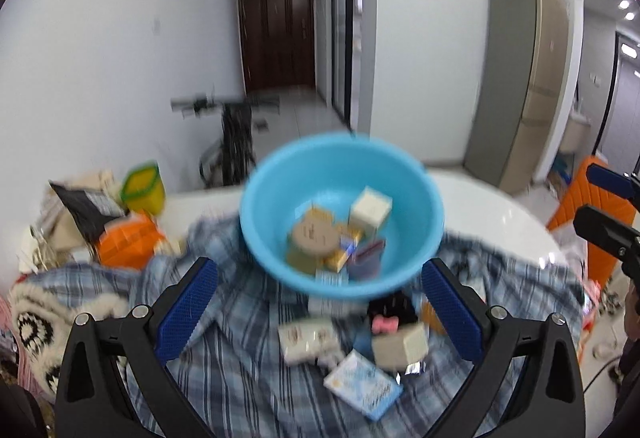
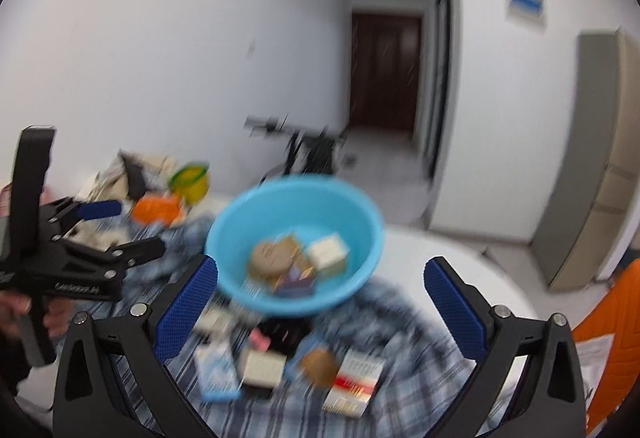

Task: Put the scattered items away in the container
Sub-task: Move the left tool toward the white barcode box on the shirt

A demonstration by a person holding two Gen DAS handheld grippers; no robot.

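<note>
A light blue bowl (image 1: 340,206) sits on a blue plaid cloth (image 1: 240,358) and holds a white box (image 1: 370,212), a round tan item (image 1: 314,236) and several small packets. Loose items lie in front of it: a white packet (image 1: 304,338), a beige box (image 1: 400,346), a blue-white packet (image 1: 362,388) and a pink piece (image 1: 384,324). My left gripper (image 1: 320,314) is open and empty above them. In the right wrist view the bowl (image 2: 296,246) is ahead, with a red-white box (image 2: 354,384), a brown round item (image 2: 320,366) and a white box (image 2: 264,368) below my open, empty right gripper (image 2: 320,310). Both views are blurred.
A pile of clutter with an orange box (image 1: 128,242) and a yellow-green tub (image 1: 142,190) lies at the left. The white table (image 1: 500,214) curves behind the bowl. An orange chair (image 1: 588,206) stands at the right. A hallway with a dark door (image 1: 276,30) lies beyond.
</note>
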